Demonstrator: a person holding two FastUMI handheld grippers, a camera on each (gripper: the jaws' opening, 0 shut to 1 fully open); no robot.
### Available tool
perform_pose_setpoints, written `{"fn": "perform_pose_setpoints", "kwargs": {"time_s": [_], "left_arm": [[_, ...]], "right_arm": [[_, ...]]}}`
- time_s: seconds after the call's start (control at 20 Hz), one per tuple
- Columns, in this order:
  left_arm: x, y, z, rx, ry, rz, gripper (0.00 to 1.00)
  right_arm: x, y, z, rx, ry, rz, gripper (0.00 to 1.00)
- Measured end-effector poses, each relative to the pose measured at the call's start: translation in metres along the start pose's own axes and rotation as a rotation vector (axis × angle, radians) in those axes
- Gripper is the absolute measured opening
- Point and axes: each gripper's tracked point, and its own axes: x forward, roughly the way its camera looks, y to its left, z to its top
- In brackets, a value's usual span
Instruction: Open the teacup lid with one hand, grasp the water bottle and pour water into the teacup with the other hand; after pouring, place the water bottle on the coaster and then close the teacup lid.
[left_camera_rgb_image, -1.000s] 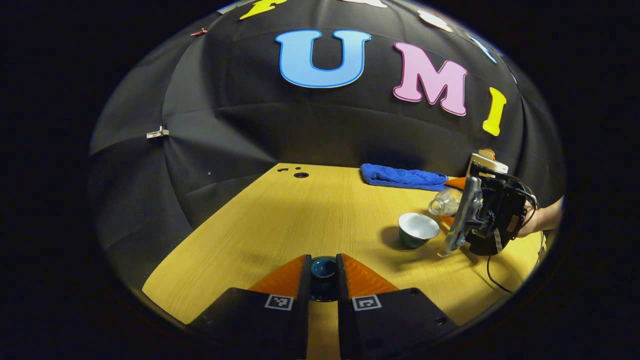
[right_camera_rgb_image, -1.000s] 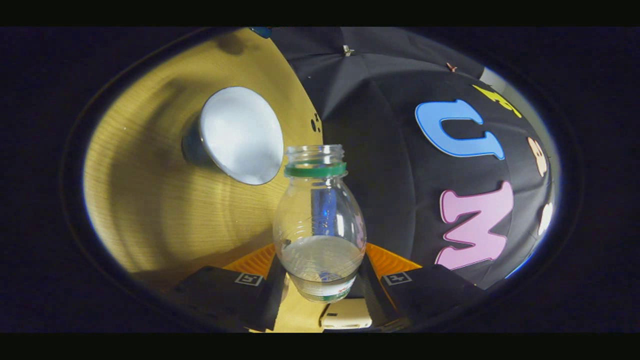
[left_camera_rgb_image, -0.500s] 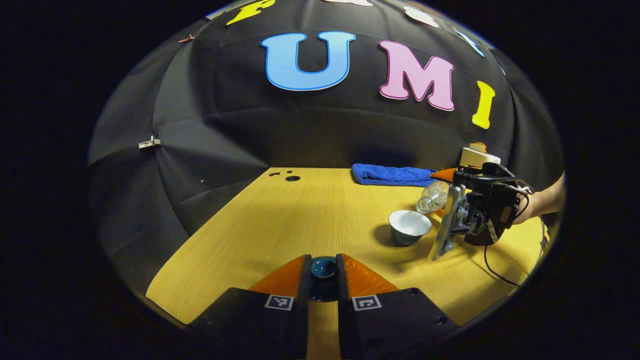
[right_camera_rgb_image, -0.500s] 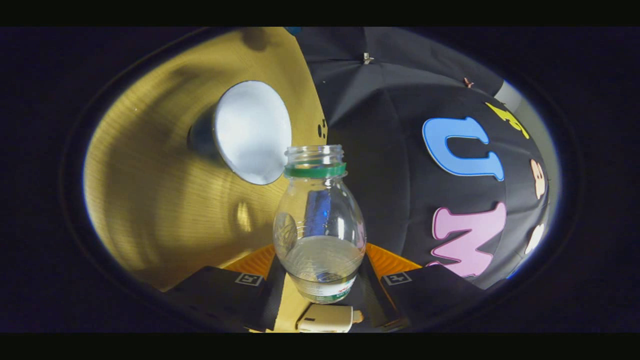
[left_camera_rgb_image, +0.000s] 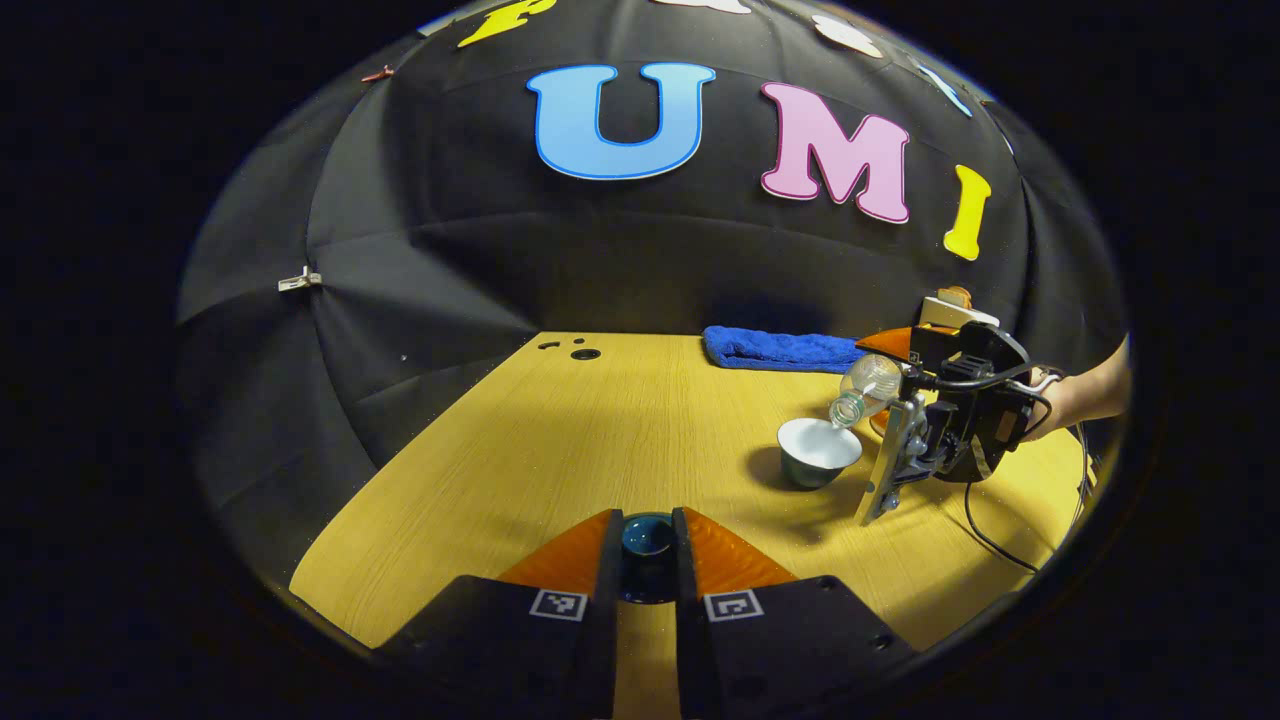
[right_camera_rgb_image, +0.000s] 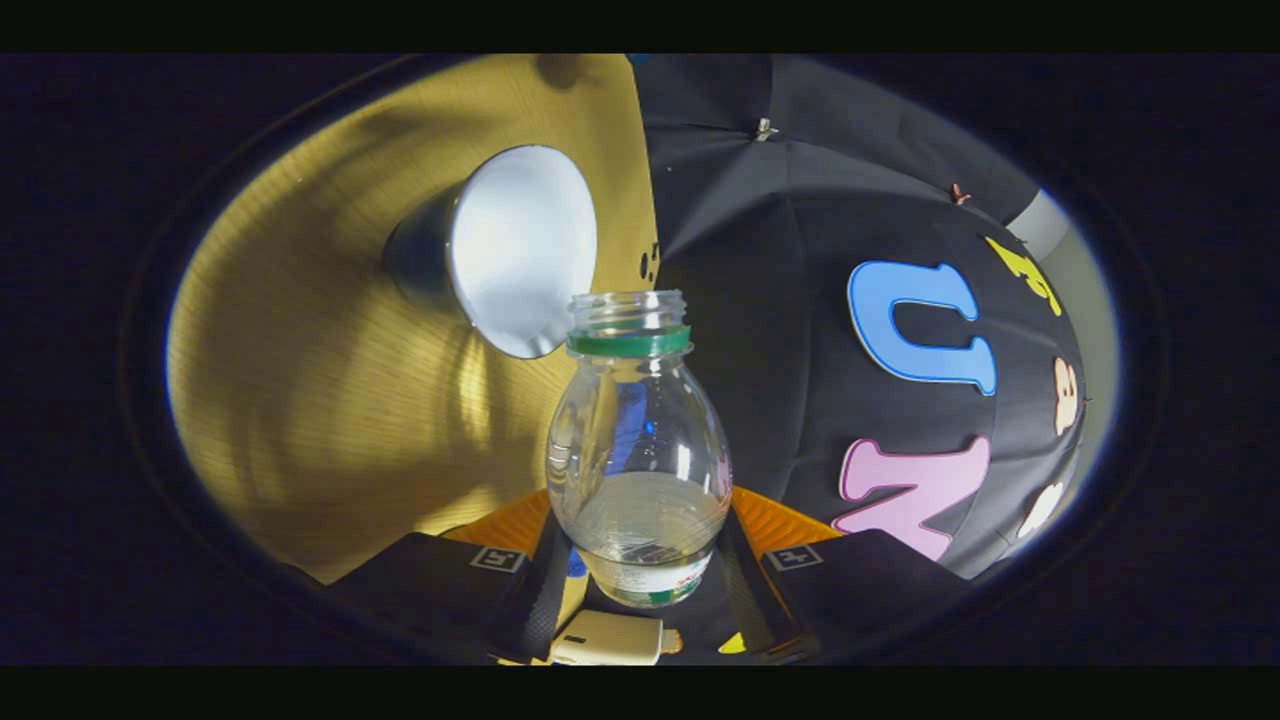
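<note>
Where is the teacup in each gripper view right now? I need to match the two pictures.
Left gripper view: the teacup stands on the table at right of centre, under the tilted water bottle.
Right gripper view: the teacup is upper left, just beyond the bottle's mouth.
Shared landmark: the water bottle, held in the right gripper.

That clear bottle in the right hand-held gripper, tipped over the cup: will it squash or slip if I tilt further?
The water bottle looks like thin clear plastic, so it may flex under the squeeze. Little water remains, so it is probably light. Its smooth rounded wall could slip; the teacup sits close beneath.
</note>
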Motion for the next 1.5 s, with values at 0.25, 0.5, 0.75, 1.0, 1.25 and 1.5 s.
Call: {"fn": "perform_pose_setpoints", "kwargs": {"time_s": [0.25, 0.5, 0.75, 1.0, 1.25, 1.5], "left_arm": [[-0.001, 0.004, 0.001, -0.005, 0.002, 0.002, 0.28], [-0.001, 0.007, -0.001, -0.011, 0.007, 0.005, 0.28], [0.0, 0.007, 0.0, -0.013, 0.008, 0.006, 0.28], [0.003, 0.006, -0.005, -0.015, 0.013, 0.005, 0.28], [0.0, 0.007, -0.004, -0.033, 0.011, 0.002, 0.28], [-0.003, 0.011, -0.005, -0.03, 0.018, 0.004, 0.28]], "right_arm": [[0.001, 0.0, 0.002, -0.055, -0.02, -0.005, 0.71], [0.005, -0.004, -0.002, -0.084, -0.018, -0.014, 0.71], [0.007, -0.004, -0.005, -0.102, -0.012, -0.021, 0.71], [0.008, -0.005, 0.0, -0.134, -0.034, -0.033, 0.71], [0.011, -0.012, 0.005, -0.168, -0.056, -0.055, 0.71], [0.015, -0.02, 0.011, -0.202, -0.079, -0.076, 0.71]]}}
